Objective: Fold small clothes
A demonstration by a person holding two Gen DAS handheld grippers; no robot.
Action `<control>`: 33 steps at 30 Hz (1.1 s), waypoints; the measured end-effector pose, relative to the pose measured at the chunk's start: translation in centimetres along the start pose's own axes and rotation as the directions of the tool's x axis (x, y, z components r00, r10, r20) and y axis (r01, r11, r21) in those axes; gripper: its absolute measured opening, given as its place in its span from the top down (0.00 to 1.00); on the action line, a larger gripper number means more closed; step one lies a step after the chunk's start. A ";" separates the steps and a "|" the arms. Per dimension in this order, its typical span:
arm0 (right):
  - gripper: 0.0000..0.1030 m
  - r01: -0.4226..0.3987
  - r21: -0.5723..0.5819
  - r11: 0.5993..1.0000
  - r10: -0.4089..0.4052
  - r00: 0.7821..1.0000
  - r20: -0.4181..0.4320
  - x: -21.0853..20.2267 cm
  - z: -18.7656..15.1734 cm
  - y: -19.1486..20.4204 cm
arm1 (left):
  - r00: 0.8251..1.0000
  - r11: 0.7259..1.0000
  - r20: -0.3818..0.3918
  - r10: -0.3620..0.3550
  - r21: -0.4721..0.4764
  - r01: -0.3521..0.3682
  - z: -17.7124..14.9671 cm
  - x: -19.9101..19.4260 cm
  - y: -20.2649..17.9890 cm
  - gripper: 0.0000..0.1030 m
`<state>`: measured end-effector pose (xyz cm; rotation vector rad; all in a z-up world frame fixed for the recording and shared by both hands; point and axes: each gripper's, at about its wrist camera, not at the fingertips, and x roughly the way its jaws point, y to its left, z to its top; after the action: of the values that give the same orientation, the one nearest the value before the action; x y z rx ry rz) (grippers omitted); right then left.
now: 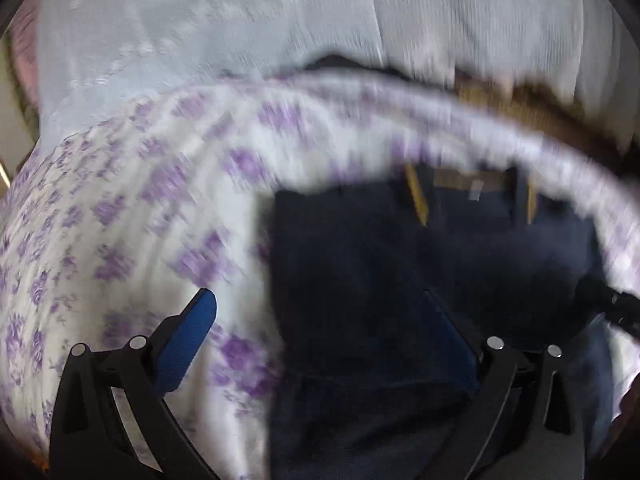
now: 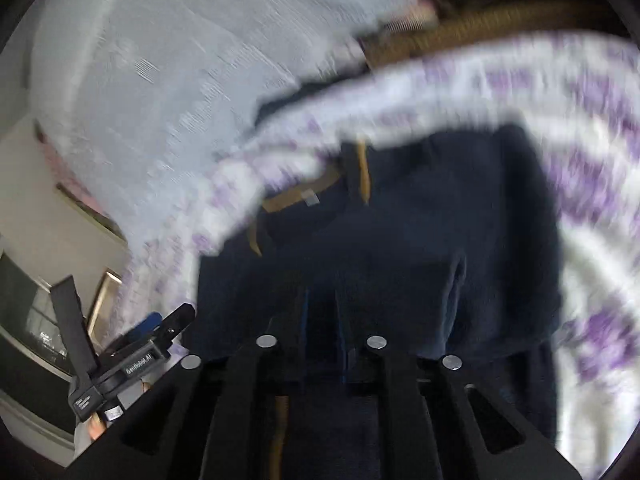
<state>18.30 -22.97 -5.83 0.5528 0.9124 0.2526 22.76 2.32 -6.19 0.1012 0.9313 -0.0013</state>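
Observation:
A dark navy hooded garment (image 1: pixel 380 272) with tan drawstrings (image 1: pixel 416 196) lies on a white sheet with purple flowers (image 1: pixel 120 220); its left edge is straight. My left gripper (image 1: pixel 320 320) is open, one blue pad (image 1: pixel 188 336) over the sheet and the other over the navy cloth, gripping nothing. In the right wrist view the garment (image 2: pixel 420 220) fills the middle. My right gripper (image 2: pixel 322 320) has its fingers nearly together with dark cloth pinched between them. The left gripper (image 2: pixel 160 324) shows at the lower left. Both views are motion-blurred.
A pale blue-white cover (image 1: pixel 240 20) lies beyond the flowered sheet. Something brown and woven (image 1: pixel 520 108) sits at the far right. The right wrist view shows pale furniture and a framed edge (image 2: pixel 100 304) at the left, off the bed.

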 end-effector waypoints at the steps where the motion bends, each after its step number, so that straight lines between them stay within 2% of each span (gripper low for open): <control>1: 1.00 0.006 0.016 1.000 -0.005 1.000 -0.014 0.8 -0.2 -0.7 | 0.998 0.999 -0.060 0.023 0.025 -0.022 -0.5 1.8 -0.5 0.04; 3: 1.00 -0.023 0.058 0.998 0.024 1.000 -0.009 0.7 -0.5 -1.9 | 0.998 0.999 -0.052 -0.022 -0.042 0.020 -0.5 1.8 0.2 0.04; 5: 0.89 -0.020 0.064 0.998 0.015 0.997 0.076 -2.2 -0.1 -1.8 | 0.996 0.997 -0.071 -0.055 -0.066 0.050 0.0 1.6 1.0 0.04; 6: 0.67 -0.003 0.040 0.999 -0.003 0.991 0.133 -3.8 0.1 -1.4 | 0.997 0.994 -0.050 -0.055 -0.093 0.050 0.0 1.2 1.6 0.04; 7: 0.38 0.020 0.029 0.999 -0.025 0.987 0.160 -4.8 0.0 -1.3 | 0.998 0.993 -0.037 -0.040 -0.111 0.036 0.0 0.9 2.0 0.04; 8: 0.34 0.064 0.026 0.998 -0.067 0.982 0.177 -5.7 0.2 -1.3 | 0.999 0.992 -0.030 -0.033 -0.120 0.029 0.0 0.7 2.3 0.04; 10: 0.34 0.087 0.038 0.995 -0.093 0.981 0.172 -6.0 0.2 -2.1 | 0.999 0.992 -0.030 -0.035 -0.125 0.032 0.0 0.6 2.5 0.04; 12: 0.35 0.051 0.089 0.995 -0.062 0.990 0.129 -4.9 0.0 -3.4 | 0.999 0.993 -0.047 -0.019 -0.113 0.014 -0.3 1.1 2.4 0.04; 14: 0.41 0.023 0.114 0.993 -0.034 0.995 0.096 -3.8 0.0 -4.3 | 0.999 0.995 -0.050 -0.010 -0.098 0.005 -0.3 1.6 2.3 0.04; 17: 0.59 0.063 0.070 0.996 -0.068 0.994 0.080 -2.3 -0.2 -3.9 | 0.999 0.996 -0.046 -0.002 -0.091 -0.002 -0.3 1.7 2.3 0.04; 18: 0.79 0.085 0.042 0.995 -0.088 0.993 0.079 -1.8 -0.1 -3.3 | 0.999 0.995 -0.044 -0.005 -0.096 0.000 -0.4 1.6 2.3 0.04; 19: 0.90 0.102 0.019 0.995 -0.103 0.991 0.083 -1.3 -0.1 -2.9 | 0.999 0.995 -0.038 -0.007 -0.104 0.003 -0.4 1.5 2.4 0.04; 22: 0.93 0.114 -0.058 0.992 -0.102 0.980 0.172 -2.9 0.8 -0.7 | 0.999 0.992 0.019 0.032 -0.122 -0.029 -0.5 0.3 2.8 0.05; 25: 0.94 0.135 -0.184 0.973 -0.075 0.950 0.302 -5.3 2.3 2.5 | 0.992 0.988 0.090 0.084 -0.140 -0.071 -0.4 -0.9 3.0 0.05; 27: 0.94 0.165 -0.198 0.966 -0.095 0.942 0.323 -5.4 2.7 2.2 | 0.992 0.985 0.080 0.094 -0.151 -0.081 -0.7 -0.8 3.0 0.05; 28: 0.93 0.187 -0.188 0.964 -0.122 0.943 0.311 -4.9 2.9 1.5 | 0.994 0.985 0.057 0.098 -0.151 -0.088 -0.7 -0.3 2.9 0.05; 30: 0.92 0.218 -0.120 0.968 -0.194 0.963 0.186 -1.6 3.1 -2.0 | 0.995 0.987 -0.020 0.094 -0.129 -0.095 -0.6 1.3 2.5 0.04; 31: 0.93 0.218 -0.076 0.973 -0.207 0.969 0.132 -0.3 2.9 -3.7 | 0.995 0.987 -0.030 0.098 -0.124 -0.101 -0.9 1.5 2.5 0.04; 33: 0.89 0.149 -0.020 0.989 -0.145 0.980 0.133 -1.1 3.2 -4.8 | 0.995 0.987 -0.011 0.102 -0.126 -0.103 -0.6 1.1 2.5 0.04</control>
<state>20.12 -28.50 -6.22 0.4658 0.8157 0.0945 22.99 4.89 -7.22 0.0312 0.9278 0.1534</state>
